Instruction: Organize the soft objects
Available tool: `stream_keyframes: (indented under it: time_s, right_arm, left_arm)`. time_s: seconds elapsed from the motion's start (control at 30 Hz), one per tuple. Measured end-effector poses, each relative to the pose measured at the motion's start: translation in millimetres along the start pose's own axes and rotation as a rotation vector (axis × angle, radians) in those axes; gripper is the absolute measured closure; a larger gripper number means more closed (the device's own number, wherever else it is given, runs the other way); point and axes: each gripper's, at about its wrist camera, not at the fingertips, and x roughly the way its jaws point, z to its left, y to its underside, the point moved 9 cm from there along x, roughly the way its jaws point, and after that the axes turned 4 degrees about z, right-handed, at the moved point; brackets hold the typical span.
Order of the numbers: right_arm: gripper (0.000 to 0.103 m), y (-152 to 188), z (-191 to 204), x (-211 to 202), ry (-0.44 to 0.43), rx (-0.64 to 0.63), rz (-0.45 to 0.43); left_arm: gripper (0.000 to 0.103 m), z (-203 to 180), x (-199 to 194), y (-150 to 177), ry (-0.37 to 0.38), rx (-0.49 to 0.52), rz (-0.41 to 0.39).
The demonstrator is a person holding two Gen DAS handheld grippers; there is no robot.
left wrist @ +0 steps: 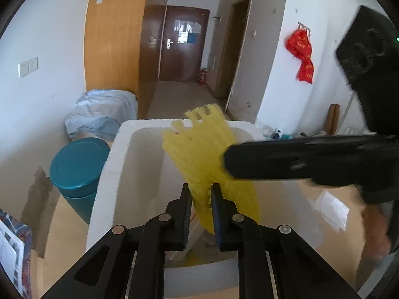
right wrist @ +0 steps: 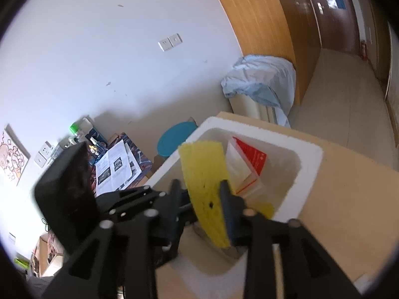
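Note:
A thin yellow sponge cloth (left wrist: 207, 154) hangs over the open white foam box (left wrist: 107, 174). My left gripper (left wrist: 201, 196) is shut on its lower part. My right gripper (right wrist: 199, 194) is shut on the same cloth (right wrist: 207, 174); its black finger (left wrist: 286, 159) crosses the left wrist view from the right. In the right wrist view the left gripper's body (right wrist: 139, 199) sits just left of the cloth. The box (right wrist: 309, 164) holds a red and white packet (right wrist: 249, 164) and another yellow piece (right wrist: 266, 208) at the bottom.
The box stands on a light wooden table (right wrist: 349, 199). A teal round stool (left wrist: 77, 169) is left of the box, with a blue-covered object (left wrist: 104, 114) behind it. A white packet (left wrist: 331, 209) lies on the table at right. Papers (right wrist: 117, 167) lie on a patterned surface at left.

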Motion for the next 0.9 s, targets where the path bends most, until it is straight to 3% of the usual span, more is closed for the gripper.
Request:
stream_keyframes:
  time_s: [0.1,0.27,0.37,0.47,0.6,0.77,0.9]
  right_arm:
    - [0.061,-5,4,-14,-0.015,0.002,-0.045]
    - [0.061,-4,9,10,-0.092,0.037,0.014]
    - [0.071,2,-2,26,-0.077,0.075,0.054]
    - [0.072,8,-12,38,-0.023,0.094,0.087]
    - [0.072,7,-12,39,-0.011,0.095,0.093]
    - [0.072,8,-13,36,-0.007,0.104,0.091]
    - [0.072,5,-16,30,-0.005,0.120,0.074]
  left_arm:
    - [0.087,1,1,1,-0.013,-0.007,0.009]
    - [0.086,0,-3,1,0.004,-0.020,-0.002]
    - [0.086,3,-8,2,0.001,-0.033,-0.010]
    - [0.086,9,-7,-1,-0.014,-0.024,-0.013]
    - [0.083,15,-7,0,-0.036,-0.044,-0.010]
    - [0.040,21,-18,0,-0.061,-0.053,-0.033]
    - [0.027,24,-33,3,-0.080,-0.040,-0.063]
